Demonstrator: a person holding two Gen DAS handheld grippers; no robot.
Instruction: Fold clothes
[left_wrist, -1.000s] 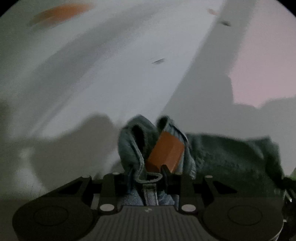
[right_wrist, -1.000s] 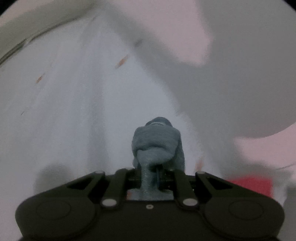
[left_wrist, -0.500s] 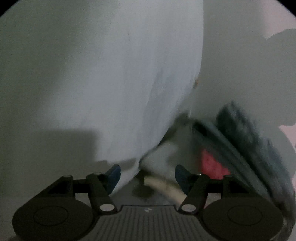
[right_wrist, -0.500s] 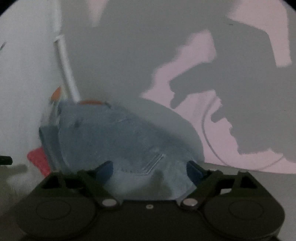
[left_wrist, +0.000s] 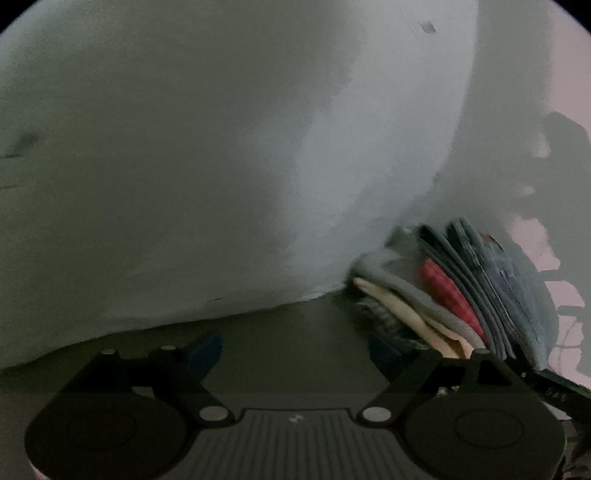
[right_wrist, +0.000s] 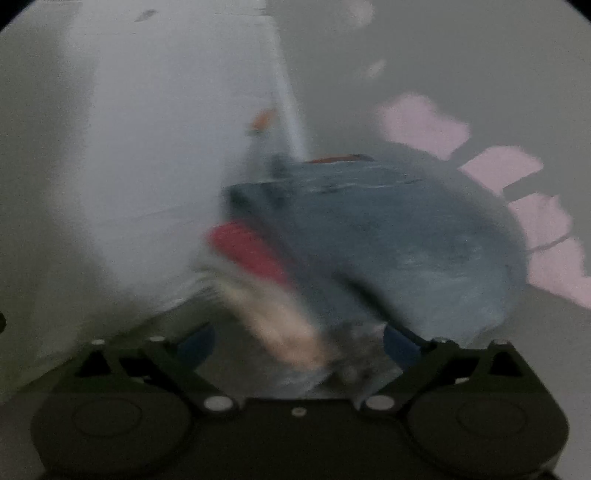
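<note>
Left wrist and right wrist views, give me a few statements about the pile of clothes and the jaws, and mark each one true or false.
1. The left gripper has its jaws spread apart. True; they have just been opening.
2. The right gripper is clamped on a garment. False; its jaws stand wide, having just opened.
3. The stack of folded clothes includes a red layer. True.
4. The denim garment lies at the bottom of the stack. False; it lies on top.
5. Cloth sits between the left jaws. False; nothing is there.
</note>
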